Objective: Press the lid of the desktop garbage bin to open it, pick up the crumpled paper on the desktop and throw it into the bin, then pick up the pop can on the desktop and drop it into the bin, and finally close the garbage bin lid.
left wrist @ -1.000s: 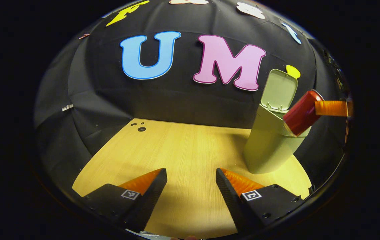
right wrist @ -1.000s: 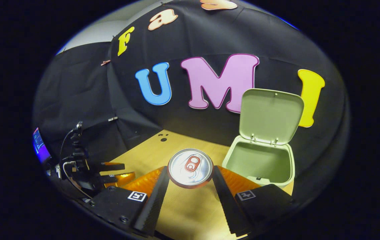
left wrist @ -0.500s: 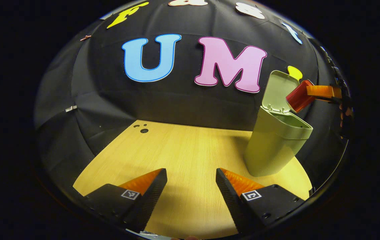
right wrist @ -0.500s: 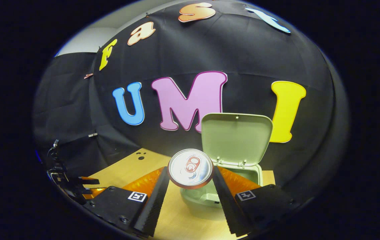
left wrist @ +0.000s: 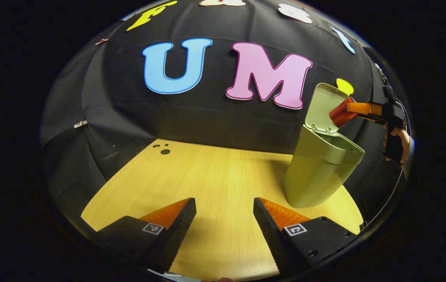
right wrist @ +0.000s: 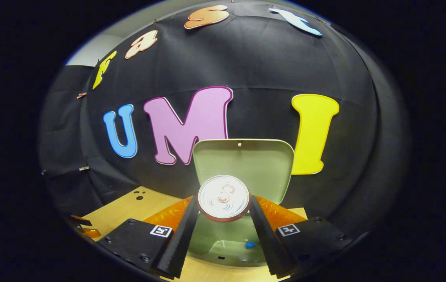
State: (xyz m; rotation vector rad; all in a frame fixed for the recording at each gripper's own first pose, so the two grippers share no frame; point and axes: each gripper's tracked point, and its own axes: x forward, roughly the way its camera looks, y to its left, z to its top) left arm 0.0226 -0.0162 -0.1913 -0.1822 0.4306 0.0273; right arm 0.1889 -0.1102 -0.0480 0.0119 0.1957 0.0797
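Observation:
The pale green bin [left wrist: 320, 172] stands at the table's right with its lid [left wrist: 322, 106] swung up. In the right gripper view my right gripper [right wrist: 223, 207] is shut on the red pop can [right wrist: 223, 197], whose silver top faces the camera. The can hangs above the bin's open mouth [right wrist: 228, 246], in front of the raised lid [right wrist: 246, 162]. The left gripper view shows that gripper [left wrist: 363, 109] holding the can [left wrist: 338, 112] over the bin, with a hand [left wrist: 399, 139] behind it. My left gripper [left wrist: 224, 213] is open above the table, nothing between its fingers.
The wooden table [left wrist: 207, 184] has small holes [left wrist: 164, 150] near its far left corner. Black cloth walls close the booth behind and at both sides. A small blue speck [right wrist: 250, 245] lies inside the bin.
My right gripper has carried the can up and over, from beside the bin to above its open mouth. The left gripper has stayed where it was.

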